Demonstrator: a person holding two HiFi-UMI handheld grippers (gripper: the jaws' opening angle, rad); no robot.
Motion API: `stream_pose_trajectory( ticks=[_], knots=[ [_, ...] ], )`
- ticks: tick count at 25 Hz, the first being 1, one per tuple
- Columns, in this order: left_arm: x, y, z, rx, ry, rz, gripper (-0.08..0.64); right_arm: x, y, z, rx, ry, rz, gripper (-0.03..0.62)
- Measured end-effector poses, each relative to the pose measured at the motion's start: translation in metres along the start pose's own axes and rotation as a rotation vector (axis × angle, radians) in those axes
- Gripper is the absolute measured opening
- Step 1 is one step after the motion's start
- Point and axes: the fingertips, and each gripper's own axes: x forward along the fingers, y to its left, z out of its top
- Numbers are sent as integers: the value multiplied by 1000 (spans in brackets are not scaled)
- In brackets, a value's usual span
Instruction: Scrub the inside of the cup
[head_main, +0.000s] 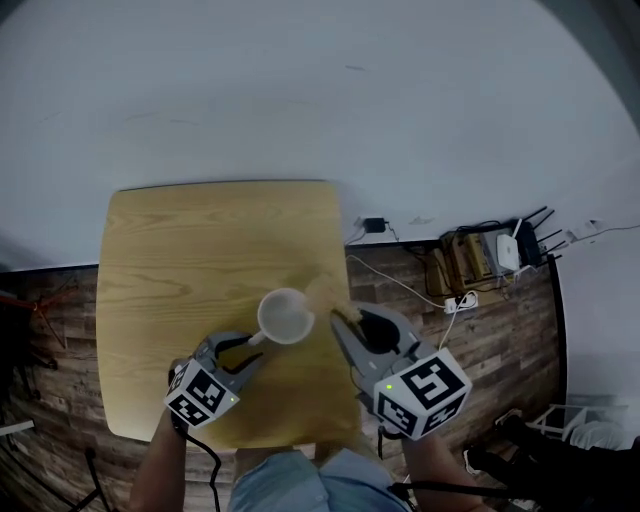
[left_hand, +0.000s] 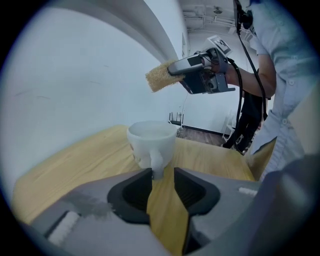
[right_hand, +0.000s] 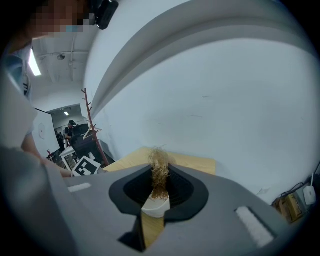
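Observation:
A white cup (head_main: 286, 316) stands upright on the wooden table (head_main: 180, 250), its handle turned toward my left gripper (head_main: 256, 350). In the left gripper view the cup (left_hand: 152, 140) is just ahead, and its handle (left_hand: 157, 165) reaches in between the tips of the left gripper (left_hand: 162, 172). The jaws stand apart with a gap beside the handle, so that gripper is open. My right gripper (head_main: 350, 318) is shut on a tan fibrous scrubber (head_main: 322, 293), held just right of the cup. The scrubber (right_hand: 160, 170) sticks up between the jaws, with the cup rim (right_hand: 156, 206) below it.
The table's right edge (head_main: 343, 260) lies close to the right gripper. On the wood floor to the right sit a router (head_main: 507, 250) and cables (head_main: 455, 300). A white wall rises behind the table. A coat rack (right_hand: 92, 125) stands in the far room.

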Motion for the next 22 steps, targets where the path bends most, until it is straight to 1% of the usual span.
stream_pose_trajectory(
  ticks=[2, 3, 5, 7, 8, 9, 12, 14, 15, 17, 19, 22],
  knots=[
    [-18, 0, 2, -11, -17, 41, 149, -5, 2, 0, 4, -18, -10, 61],
    [-29, 0, 8, -26, -49, 66, 149, -9, 2, 1, 3, -28, -14, 61],
    [-52, 2, 28, -90, -146, 111, 149, -17, 1, 4, -2, -53, -25, 61],
    [-70, 5, 56, -166, -252, 156, 149, -22, -1, 6, -7, -77, -31, 61],
    [-77, 7, 71, -191, -291, 185, 147, -25, 0, 8, -10, -89, -30, 61],
    [-83, 8, 83, -199, -316, 219, 147, -28, 1, 9, -13, -102, -26, 62],
    [-93, 5, 114, -203, -351, 335, 130, -40, 7, 16, -28, -138, -8, 63],
    [-99, -3, 133, -227, -377, 409, 70, -51, 9, 20, -47, -156, 6, 63],
    [-102, -9, 144, -242, -393, 442, 24, -57, 10, 22, -58, -167, 13, 63],
    [-107, -18, 164, -260, -415, 507, 21, -68, 14, 27, -83, -192, 27, 64],
    [-113, -27, 182, -263, -430, 578, 21, -79, 18, 32, -111, -217, 40, 64],
    [-122, -37, 206, -265, -473, 658, 21, -94, 21, 38, -138, -248, 50, 63]
  ],
)
